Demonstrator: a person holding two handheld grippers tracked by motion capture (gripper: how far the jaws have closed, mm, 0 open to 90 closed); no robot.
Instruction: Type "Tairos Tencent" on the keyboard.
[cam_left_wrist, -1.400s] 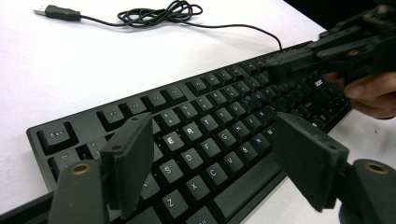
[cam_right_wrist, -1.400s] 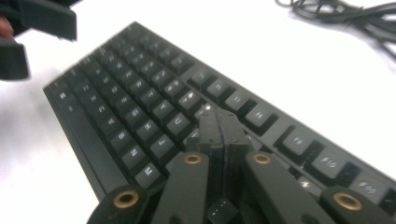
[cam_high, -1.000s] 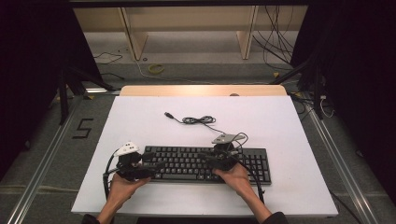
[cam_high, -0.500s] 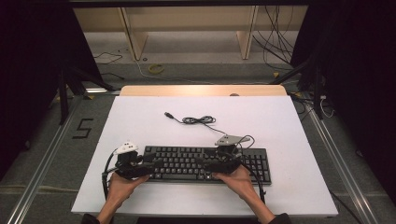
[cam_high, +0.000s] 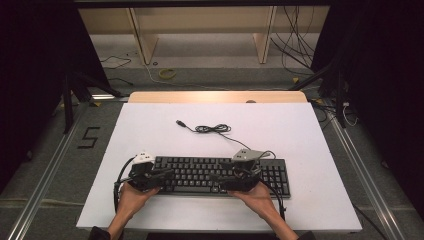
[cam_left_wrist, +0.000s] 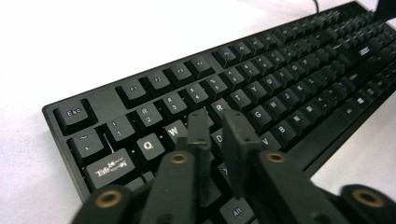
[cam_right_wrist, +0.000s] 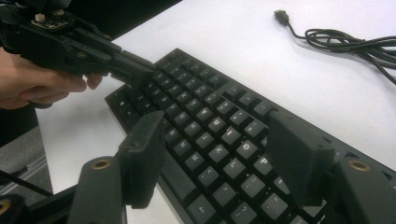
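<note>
Bright light falls on the white table (cam_high: 150, 125) mid-frame, grey floor (cam_high: 60, 165) on either side, pale wooden shelving (cam_high: 200, 25) along the top, black curtains (cam_high: 30, 60) darkening both upper corners.

keyboard (cam_high: 220, 175): black, white key legends
cable (cam_high: 212, 129): black
table (cam_high: 150, 125): white top, light wood far edge
left tongs (cam_left_wrist: 219, 135): black, brass-coloured rivets
right tongs (cam_right_wrist: 215, 154): black, grey top plate

white table (cam_high: 150, 125) | wooden shelf frame (cam_high: 200, 25) | floor cables (cam_high: 295, 45)
</note>
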